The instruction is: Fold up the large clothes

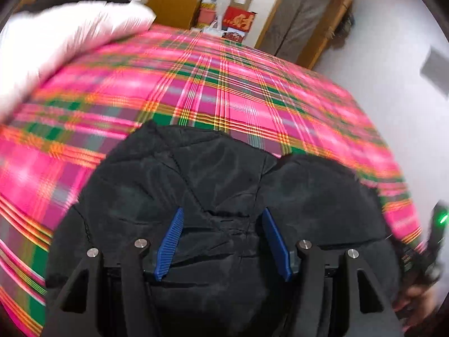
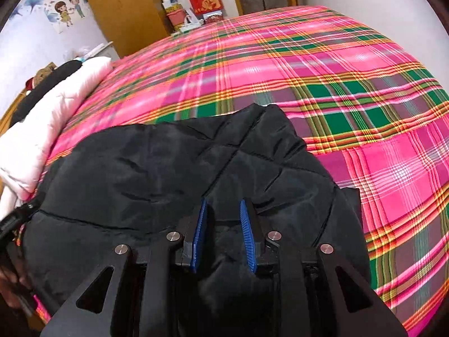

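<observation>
A black quilted padded jacket (image 1: 213,174) lies bunched on a pink, green and orange plaid bed sheet (image 1: 224,90). My left gripper (image 1: 223,213) hangs open just above the jacket, its blue pads (image 1: 168,247) wide apart with black fabric between and below them. The left wrist view is motion-blurred. In the right wrist view the same jacket (image 2: 174,168) fills the lower left. My right gripper (image 2: 223,205) is over it with blue pads (image 2: 248,238) partly apart and fabric between them; it is open. The sheet (image 2: 350,64) stretches beyond.
A white padded garment (image 2: 53,118) with a black item on it lies at the bed's left edge; it also shows in the left wrist view (image 1: 70,36). Wooden cabinets (image 2: 123,8), boxes (image 2: 204,0) and a wall stand beyond the far edge.
</observation>
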`<state>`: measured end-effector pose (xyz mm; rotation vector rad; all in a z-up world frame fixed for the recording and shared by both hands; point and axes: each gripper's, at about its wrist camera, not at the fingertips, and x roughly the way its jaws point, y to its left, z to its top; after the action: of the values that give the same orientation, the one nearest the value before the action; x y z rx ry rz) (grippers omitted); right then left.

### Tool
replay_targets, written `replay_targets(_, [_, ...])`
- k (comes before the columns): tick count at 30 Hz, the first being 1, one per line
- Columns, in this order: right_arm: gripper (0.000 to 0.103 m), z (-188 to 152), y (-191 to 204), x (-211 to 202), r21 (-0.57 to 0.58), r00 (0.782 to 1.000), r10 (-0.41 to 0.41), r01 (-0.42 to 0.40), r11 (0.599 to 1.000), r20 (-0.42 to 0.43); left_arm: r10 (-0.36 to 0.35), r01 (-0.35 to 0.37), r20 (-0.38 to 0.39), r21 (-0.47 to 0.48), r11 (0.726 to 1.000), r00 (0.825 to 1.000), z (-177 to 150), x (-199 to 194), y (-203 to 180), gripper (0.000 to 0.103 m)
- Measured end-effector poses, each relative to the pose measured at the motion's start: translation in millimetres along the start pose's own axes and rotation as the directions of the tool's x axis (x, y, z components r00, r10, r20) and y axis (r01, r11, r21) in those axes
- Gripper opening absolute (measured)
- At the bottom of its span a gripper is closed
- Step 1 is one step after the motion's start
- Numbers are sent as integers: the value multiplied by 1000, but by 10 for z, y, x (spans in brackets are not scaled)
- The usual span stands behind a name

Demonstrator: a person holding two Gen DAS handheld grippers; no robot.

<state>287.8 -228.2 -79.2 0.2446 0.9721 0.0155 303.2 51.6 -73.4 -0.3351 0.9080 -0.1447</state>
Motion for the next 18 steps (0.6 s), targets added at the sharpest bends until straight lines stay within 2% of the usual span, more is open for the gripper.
replay_targets(3, [24,27,-11,54,-13,1000,-11,11,1000,-7,-83,83,3,-95,992,997,21,-24,119,60])
replay_targets(5, [24,42,-22,49,-19,1000,-5,5,1000,-16,-104,102,-6,-106,989,995,21,-16,142,61])
replay_targets(12, [24,37,-16,5,-46,999,20,-22,999,-36,-16,18,-29,48,999,999,-31,50,-72,61])
replay_targets(18, [24,37,-18,35,-51,999,33,-35,998,-37,-9,12,-35,96,995,999,-53,75,-105,61])
